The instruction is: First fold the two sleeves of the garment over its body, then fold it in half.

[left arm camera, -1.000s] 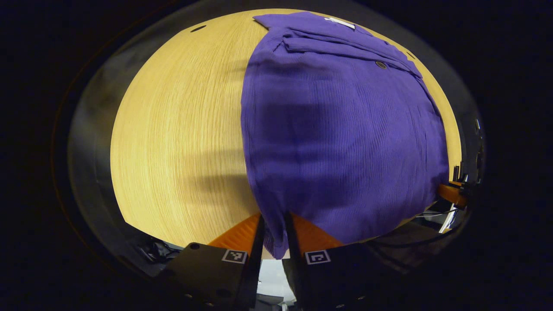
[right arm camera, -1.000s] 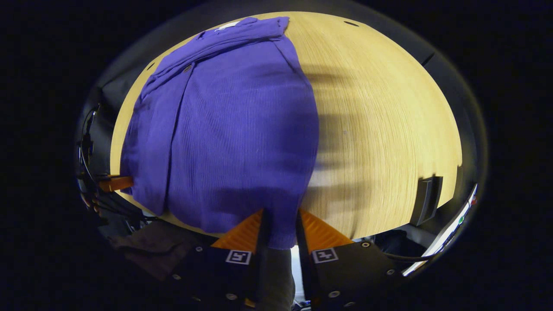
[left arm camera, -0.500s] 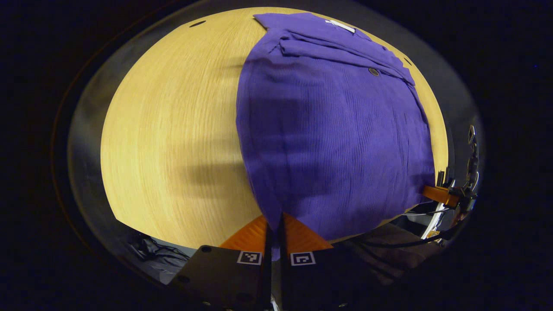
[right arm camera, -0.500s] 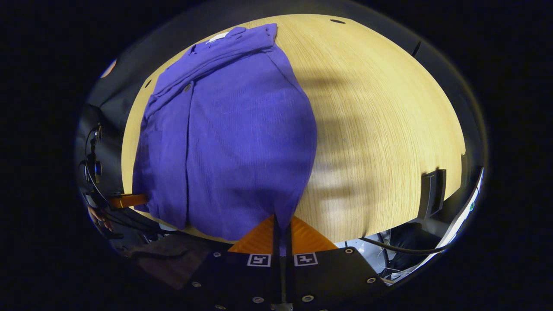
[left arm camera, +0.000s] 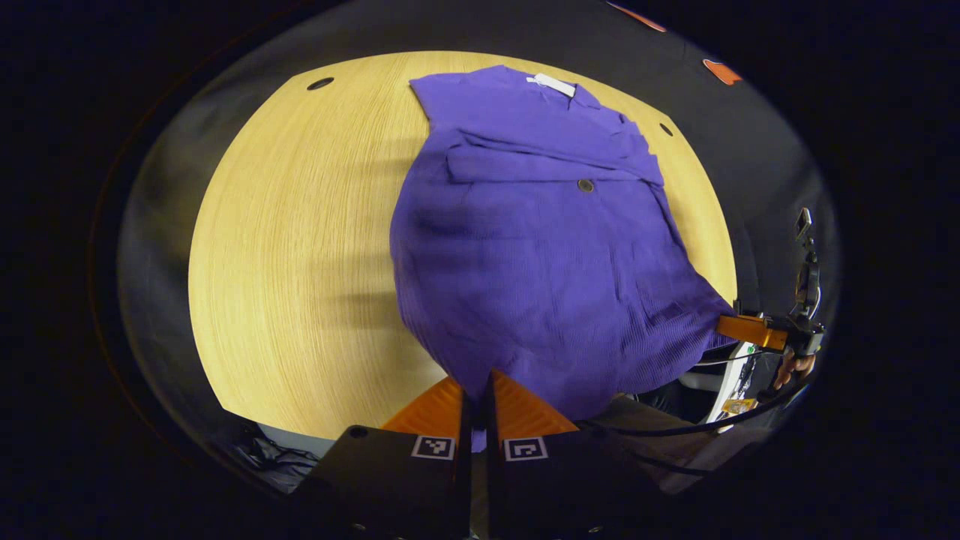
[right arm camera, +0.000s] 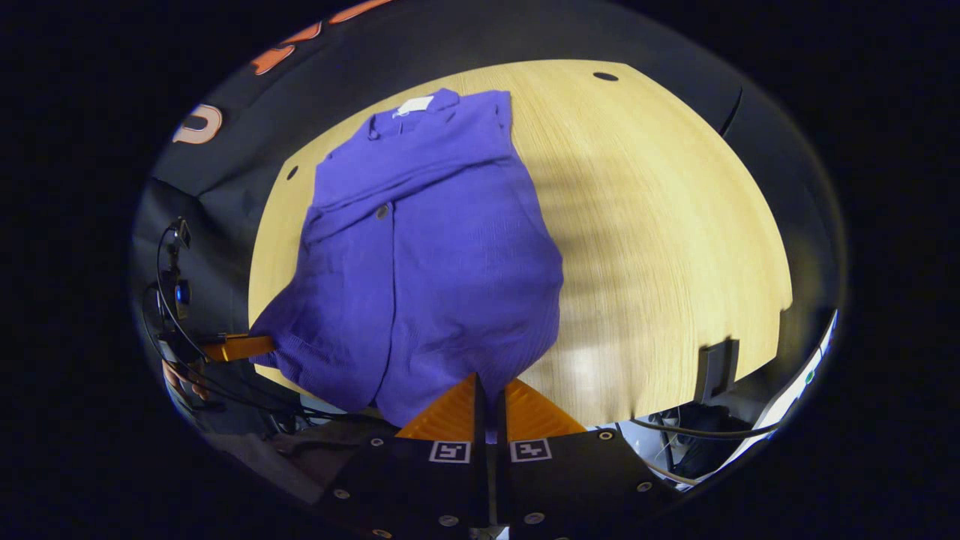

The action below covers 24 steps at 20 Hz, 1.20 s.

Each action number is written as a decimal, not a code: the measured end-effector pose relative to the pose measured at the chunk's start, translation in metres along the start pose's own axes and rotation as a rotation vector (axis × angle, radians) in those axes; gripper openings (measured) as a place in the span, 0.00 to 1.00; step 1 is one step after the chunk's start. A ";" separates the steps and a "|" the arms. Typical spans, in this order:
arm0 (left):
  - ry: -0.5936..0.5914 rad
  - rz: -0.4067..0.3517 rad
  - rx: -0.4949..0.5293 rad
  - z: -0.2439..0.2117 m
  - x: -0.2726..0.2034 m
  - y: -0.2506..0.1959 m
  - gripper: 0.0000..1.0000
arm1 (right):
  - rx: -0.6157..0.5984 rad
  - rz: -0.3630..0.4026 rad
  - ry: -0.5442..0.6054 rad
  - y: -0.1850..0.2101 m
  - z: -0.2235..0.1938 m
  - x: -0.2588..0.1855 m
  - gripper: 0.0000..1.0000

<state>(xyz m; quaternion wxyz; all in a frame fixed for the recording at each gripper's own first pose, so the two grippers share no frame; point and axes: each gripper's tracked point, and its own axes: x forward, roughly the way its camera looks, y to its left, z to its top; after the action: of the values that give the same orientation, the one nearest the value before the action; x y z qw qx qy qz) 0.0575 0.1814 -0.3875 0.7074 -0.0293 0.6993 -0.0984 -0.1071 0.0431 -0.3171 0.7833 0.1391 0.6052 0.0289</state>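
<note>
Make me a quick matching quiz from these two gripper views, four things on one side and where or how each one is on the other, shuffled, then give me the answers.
Things:
1. purple shirt
2. white neck tag
3. left gripper
4. button

States or places:
A. at the far end of the shirt, by the collar
B. shut on the shirt's near hem
C. on a folded strip partway down the shirt
D. lying on the wooden table, near hem lifted at both corners

The right gripper pinches the other near corner.

Pairs: 1-D, 2-A, 3-B, 4-C
</note>
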 end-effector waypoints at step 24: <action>-0.185 0.040 0.166 0.252 -0.077 0.000 0.10 | -0.136 0.000 -0.217 0.035 0.217 -0.053 0.04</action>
<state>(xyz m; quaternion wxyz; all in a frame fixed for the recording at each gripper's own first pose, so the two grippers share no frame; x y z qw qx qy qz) 0.3080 0.1708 -0.3065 0.7709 0.0344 0.6208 -0.1386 0.0905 0.0251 -0.2085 0.8517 0.0881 0.5136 0.0549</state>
